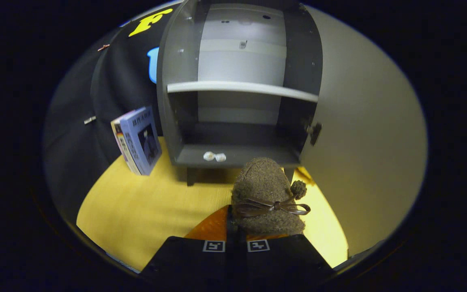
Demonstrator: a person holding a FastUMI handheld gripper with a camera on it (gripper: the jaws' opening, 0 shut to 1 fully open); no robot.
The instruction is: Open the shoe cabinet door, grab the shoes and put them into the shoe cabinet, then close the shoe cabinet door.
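**Fuzzy slipper held in front of the open shoe cabinet**

The gripper (235,243) has its two fingers drawn close together, with only a thin dark gap between them, and they pinch the near edge of a brown fuzzy fabric slipper (264,194) at its heel end. The slipper points forward, away from the fingers, with its rounded toe reaching toward the cabinet's bottom ledge. A thin brown ribbon bow (274,207) lies across its top, and a small fuzzy pompom (298,189) sits at its right side. An orange inner lining (213,227) shows at the slipper's near left edge, just ahead of the fingers.

Beyond the slipper stands a dark grey wooden shoe cabinet (164,101) with a pale back panel. Its large grey door (363,134) is swung wide open to the right, with a hinge fitting (313,132) visible at the inner edge. Inside, a light grey shelf (241,87) divides the interior into an upper and a lower compartment. No shoes lie in either compartment. On the front of the bottom board lie two small white objects (215,156), side by side; what they are cannot be told.

The cabinet stands on a yellow wooden tabletop (144,211). To its left, a blue box with printed pictures (138,140) stands upright, tilted slightly, near the cabinet's left wall.
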